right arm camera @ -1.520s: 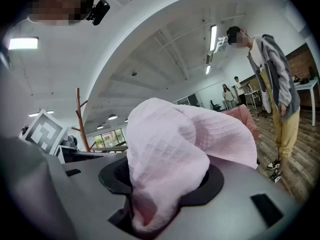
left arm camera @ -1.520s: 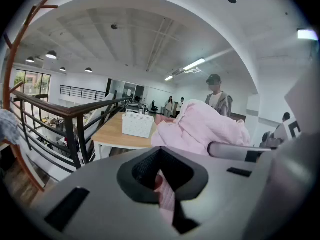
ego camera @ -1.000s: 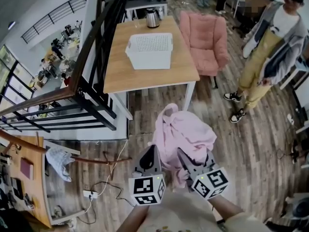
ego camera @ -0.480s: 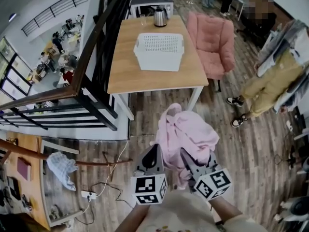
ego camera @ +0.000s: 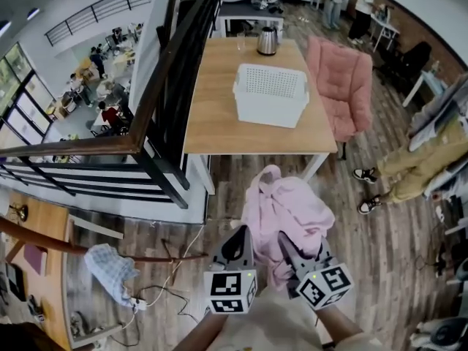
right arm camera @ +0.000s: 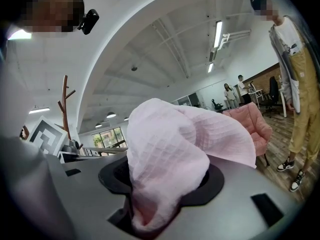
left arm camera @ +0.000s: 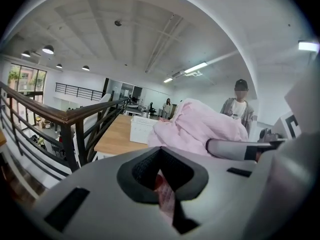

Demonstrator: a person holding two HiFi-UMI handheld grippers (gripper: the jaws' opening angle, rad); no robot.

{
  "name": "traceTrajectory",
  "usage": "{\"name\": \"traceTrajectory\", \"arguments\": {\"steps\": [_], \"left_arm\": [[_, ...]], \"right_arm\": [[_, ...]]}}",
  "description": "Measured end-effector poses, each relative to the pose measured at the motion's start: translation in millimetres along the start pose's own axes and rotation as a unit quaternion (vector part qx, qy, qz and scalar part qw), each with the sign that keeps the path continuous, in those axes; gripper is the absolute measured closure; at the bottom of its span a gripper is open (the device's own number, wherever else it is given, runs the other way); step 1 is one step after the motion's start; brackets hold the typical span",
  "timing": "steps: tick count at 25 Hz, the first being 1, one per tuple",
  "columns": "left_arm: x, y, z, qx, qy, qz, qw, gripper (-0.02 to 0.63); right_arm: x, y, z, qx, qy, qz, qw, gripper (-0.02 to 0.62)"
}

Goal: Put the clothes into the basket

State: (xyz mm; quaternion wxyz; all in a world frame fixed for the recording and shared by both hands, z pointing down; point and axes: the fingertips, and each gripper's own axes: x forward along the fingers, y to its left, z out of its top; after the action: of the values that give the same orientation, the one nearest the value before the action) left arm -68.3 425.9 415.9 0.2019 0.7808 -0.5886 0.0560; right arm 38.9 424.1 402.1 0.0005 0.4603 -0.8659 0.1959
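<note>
A bundle of pink clothes (ego camera: 287,209) hangs in front of me, held from below by both grippers. My left gripper (ego camera: 239,237) is shut on a thin fold of it, which shows pinched between the jaws in the left gripper view (left arm camera: 164,190). My right gripper (ego camera: 285,241) is shut on a thick wad of the pink clothes (right arm camera: 165,154) that bulges out of its jaws. The white perforated basket (ego camera: 270,93) stands on the wooden table (ego camera: 212,123) ahead, some way beyond the bundle. The basket (left arm camera: 141,129) also shows small in the left gripper view, left of the pink clothes (left arm camera: 200,126).
A dark stair railing (ego camera: 157,101) runs along the table's left side. A pink chair (ego camera: 344,86) stands right of the table, a kettle (ego camera: 267,42) at its far end. A person (ego camera: 420,163) stands at the right. A checked cloth (ego camera: 111,268) and cables lie on the floor at the left.
The table and basket have come nearer and shifted right in the head view as both grippers carried the pink clothes forward. Both grips are unchanged.
</note>
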Motion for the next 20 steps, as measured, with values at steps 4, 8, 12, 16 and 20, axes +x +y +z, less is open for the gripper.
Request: {"name": "traceTrajectory", "arguments": {"steps": [4,8,12,16,20], "left_arm": [[2.6,19.2,6.6,-0.013,-0.003,0.005,0.9999,0.606],[13.8,32.0,9.9,-0.016,-0.003,0.008,0.9998,0.606],[30.8,40.0,14.6,-0.017,-0.001,0.010,0.9998,0.606],[53.4,47.8,21.2,-0.016,0.000,0.016,0.9998,0.606],[85.4,53.6,36.5,-0.017,-0.002,0.020,0.9997,0.606]], "right_arm": [[20.2,11.0,1.8,-0.003,0.008,0.010,1.000,0.359],[38.2,9.8,2.4,-0.002,0.011,0.012,1.000,0.359],[57.9,0.9,4.9,0.004,0.013,0.017,1.000,0.359],[79.9,-10.9,9.3,0.011,0.013,0.022,1.000,0.359],[108.8,-30.3,21.7,0.015,0.013,0.026,0.999,0.359]]}}
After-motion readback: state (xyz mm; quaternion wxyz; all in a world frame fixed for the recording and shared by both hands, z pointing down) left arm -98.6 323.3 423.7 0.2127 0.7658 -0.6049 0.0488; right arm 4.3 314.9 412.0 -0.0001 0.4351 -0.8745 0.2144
